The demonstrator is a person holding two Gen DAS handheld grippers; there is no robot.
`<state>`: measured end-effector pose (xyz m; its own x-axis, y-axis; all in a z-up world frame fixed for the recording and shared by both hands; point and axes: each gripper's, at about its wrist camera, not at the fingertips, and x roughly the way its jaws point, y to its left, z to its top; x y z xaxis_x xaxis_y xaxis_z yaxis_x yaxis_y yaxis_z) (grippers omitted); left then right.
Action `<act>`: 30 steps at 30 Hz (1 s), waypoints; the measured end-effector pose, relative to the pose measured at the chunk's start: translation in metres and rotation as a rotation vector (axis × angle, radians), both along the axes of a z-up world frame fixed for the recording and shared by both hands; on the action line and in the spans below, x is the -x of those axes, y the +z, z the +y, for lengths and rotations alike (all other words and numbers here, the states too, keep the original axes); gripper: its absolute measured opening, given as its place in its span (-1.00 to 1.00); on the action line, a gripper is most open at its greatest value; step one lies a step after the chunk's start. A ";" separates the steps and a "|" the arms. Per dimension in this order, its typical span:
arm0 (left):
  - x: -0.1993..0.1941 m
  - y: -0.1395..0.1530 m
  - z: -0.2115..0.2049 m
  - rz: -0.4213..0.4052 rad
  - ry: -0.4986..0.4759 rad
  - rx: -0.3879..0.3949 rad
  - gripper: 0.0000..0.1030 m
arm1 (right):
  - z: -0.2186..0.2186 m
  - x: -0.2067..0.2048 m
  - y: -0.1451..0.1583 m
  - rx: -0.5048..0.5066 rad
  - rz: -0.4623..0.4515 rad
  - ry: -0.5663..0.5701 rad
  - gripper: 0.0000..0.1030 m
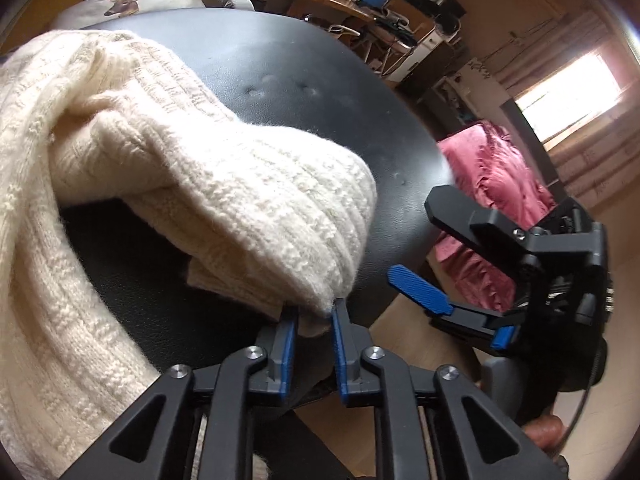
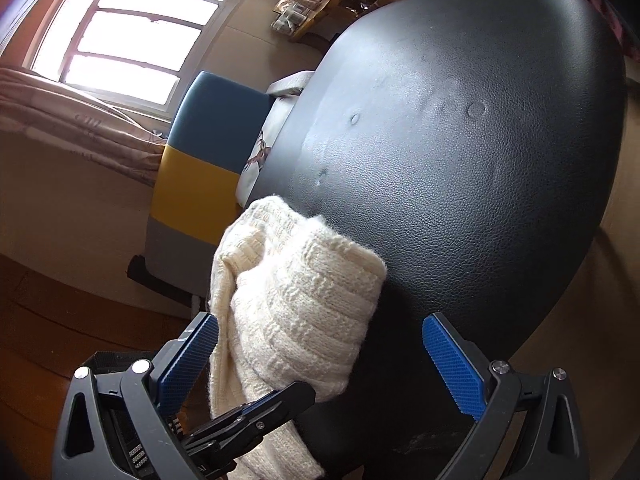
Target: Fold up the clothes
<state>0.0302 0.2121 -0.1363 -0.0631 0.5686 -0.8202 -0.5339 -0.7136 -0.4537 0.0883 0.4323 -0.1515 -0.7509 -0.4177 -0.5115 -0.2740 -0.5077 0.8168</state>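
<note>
Lying bunched on the near-left part of the black padded desk (image 2: 460, 160), the cream knit sweater (image 1: 224, 200) is spilling one thick fold over the desk's edge toward the left tool (image 1: 314, 322). That tool's blue pads are sitting close together with the sweater's fuzzy corner between them; they appear to be pinching it, though how firmly I cannot tell. Off to its right, the right tool (image 2: 320, 364) is hovering with its jaws wide apart, holding nothing, the knit just ahead of and between its pads.

To do this step well, I judge the left tool should be gripping through the whole thickness of the ribbed edge, not only the loose fluff, before any pulling. The right tool should be taking a second corner well apart from the first, so the cloth spreads flat instead of twisting.

Beyond the tools, most of the desk is lying bare, giving open room to draw the sweater out. The rounded edge is running just beside both tools, with a pink cloth (image 1: 492, 184) lower down past it.
</note>
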 end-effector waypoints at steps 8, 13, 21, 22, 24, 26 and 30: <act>-0.023 0.011 0.022 0.156 -0.050 0.088 -0.84 | 0.000 -0.002 0.002 -0.042 -0.018 -0.003 1.00; -0.010 0.042 -0.008 0.139 -0.033 -0.044 -0.89 | 0.005 -0.006 0.004 -0.050 -0.018 -0.022 1.00; 0.057 0.122 -0.203 0.146 0.303 -0.406 -1.00 | -0.002 -0.008 0.011 -0.105 -0.020 0.004 1.00; 0.063 0.123 -0.230 0.169 0.366 -0.388 -1.00 | -0.005 -0.007 0.011 -0.106 -0.020 0.011 1.00; 0.067 0.114 -0.261 0.185 0.445 -0.308 -1.00 | -0.012 -0.004 0.010 -0.111 -0.023 0.028 1.00; 0.066 0.104 -0.285 0.190 0.492 -0.230 -1.00 | -0.021 0.002 0.007 -0.110 -0.031 0.054 1.00; 0.043 0.086 -0.270 0.178 0.384 -0.159 -0.83 | -0.039 0.014 0.003 -0.087 -0.035 0.112 1.00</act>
